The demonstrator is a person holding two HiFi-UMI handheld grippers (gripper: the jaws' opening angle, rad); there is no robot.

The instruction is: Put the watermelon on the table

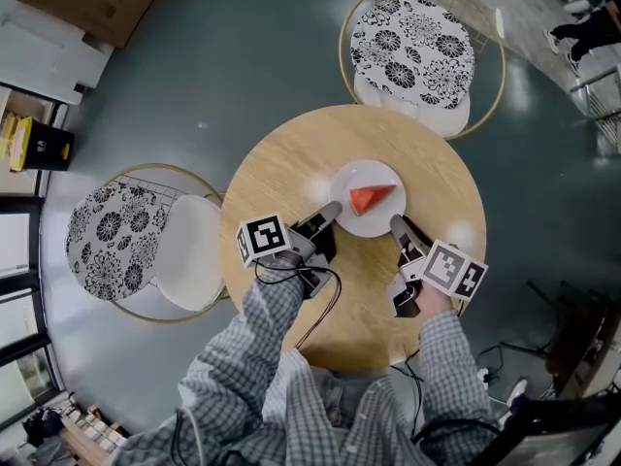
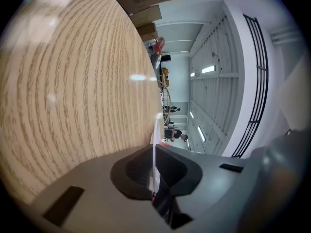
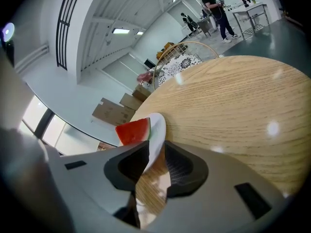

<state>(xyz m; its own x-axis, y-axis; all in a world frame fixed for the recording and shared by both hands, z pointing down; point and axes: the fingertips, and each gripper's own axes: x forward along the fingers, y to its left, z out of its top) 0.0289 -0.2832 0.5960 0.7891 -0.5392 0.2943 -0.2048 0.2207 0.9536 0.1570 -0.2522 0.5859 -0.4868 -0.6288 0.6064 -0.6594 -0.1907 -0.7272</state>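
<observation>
Arms forward; left tongs (image 1: 334, 208) and right tongs (image 1: 395, 221) each clamped on plate (image 1: 353, 177) rim.

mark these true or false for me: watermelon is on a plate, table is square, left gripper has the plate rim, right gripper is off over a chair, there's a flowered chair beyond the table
1. The watermelon slice lies on a white plate. True.
2. The table has a square top. False: its wooden top is round.
3. The plate's rim stands between the jaws of the left gripper. True: they are closed on its thin edge.
4. The right gripper is off over a chair. False: it is at the plate's other side, with the rim between its jaws.
5. A chair with a flowered cushion stands beyond the table. True.
</observation>
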